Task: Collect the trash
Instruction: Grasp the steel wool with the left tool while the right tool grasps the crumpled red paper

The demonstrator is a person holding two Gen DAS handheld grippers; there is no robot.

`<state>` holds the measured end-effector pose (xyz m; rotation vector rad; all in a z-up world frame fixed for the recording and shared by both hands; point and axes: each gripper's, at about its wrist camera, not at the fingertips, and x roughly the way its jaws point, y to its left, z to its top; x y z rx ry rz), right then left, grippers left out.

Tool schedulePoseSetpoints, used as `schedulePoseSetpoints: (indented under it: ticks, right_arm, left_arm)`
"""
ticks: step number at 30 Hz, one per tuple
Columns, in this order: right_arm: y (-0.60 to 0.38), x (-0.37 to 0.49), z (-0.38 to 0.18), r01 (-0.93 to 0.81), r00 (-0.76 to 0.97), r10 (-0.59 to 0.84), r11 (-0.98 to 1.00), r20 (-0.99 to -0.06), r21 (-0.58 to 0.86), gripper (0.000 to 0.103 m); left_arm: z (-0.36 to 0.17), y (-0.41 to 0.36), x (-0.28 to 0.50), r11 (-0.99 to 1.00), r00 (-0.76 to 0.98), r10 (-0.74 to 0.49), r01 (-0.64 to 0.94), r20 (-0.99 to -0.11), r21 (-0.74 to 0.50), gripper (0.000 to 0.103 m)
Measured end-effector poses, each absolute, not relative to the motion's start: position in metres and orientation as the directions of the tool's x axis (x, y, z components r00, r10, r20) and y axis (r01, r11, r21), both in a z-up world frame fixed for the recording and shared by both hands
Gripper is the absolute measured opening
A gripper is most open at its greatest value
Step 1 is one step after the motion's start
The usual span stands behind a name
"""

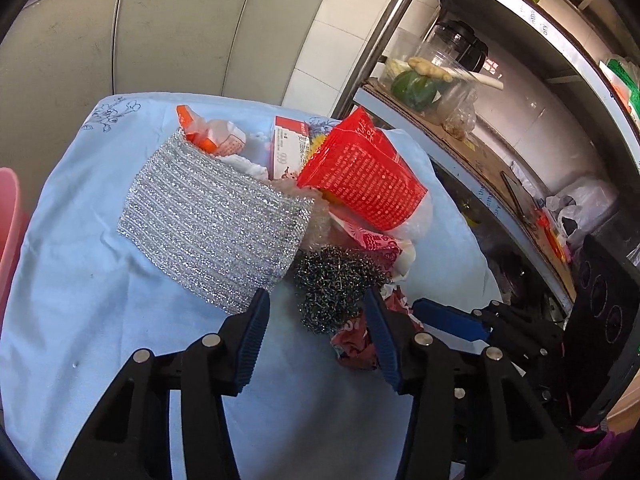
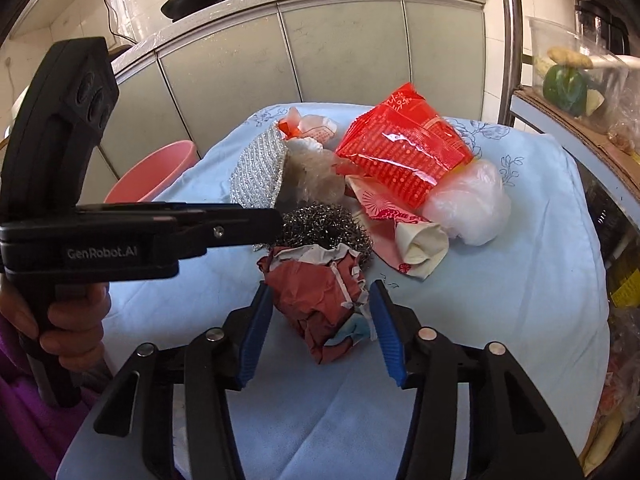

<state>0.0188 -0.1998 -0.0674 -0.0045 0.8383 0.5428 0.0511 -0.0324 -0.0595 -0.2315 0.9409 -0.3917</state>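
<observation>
The right gripper (image 2: 318, 320) is straddling a crumpled dark red paper wad (image 2: 320, 304) at the near edge of the litter heap; blue ribbed pads (image 2: 256, 332) are brushing its sides, so I cannot tell whether they are clamping. The left gripper (image 1: 316, 340) is gaping, empty, just near of a wiry steel wool ball (image 1: 334, 286). A glittery silver scouring cloth (image 1: 212, 220) is lying left of it on the pale blue cloth-covered table (image 1: 100, 280).
</observation>
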Motion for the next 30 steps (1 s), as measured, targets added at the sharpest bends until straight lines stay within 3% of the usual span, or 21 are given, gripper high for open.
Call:
schedulePoseSetpoints:
  ticks: [5,10,13,30]
  right_arm:
    - [-0.206,0.018,-0.067,-0.439,0.551,0.452,0.872,-0.702,0.218,0.048]
    - [-0.208,0.017,-0.069,-0.430,0.547,0.455,0.873,-0.703,0.229,0.048]
    - [-0.208,0.019,-0.070,-0.427,0.545,0.453,0.874,-0.706,0.231,0.048]
    - [-0.210,0.018,-0.070,-0.391,0.539,0.445,0.884,-0.715,0.256,0.049]
  left_arm:
    - [-0.057,-0.045,0.054,0.906,0.526,-0.422,0.254,-0.738,-0.338,0.042]
    - [-0.059,-0.057,0.055,0.912,0.522,-0.408,0.275,-0.749,-0.305,0.018]
    - [-0.059,-0.055,0.054,0.909,0.522,-0.414,0.280,-0.746,-0.309,0.010]
    - [-0.036,-0.035,0.024,0.895,0.570,-0.445,0.312,-0.691,-0.319,0.005]
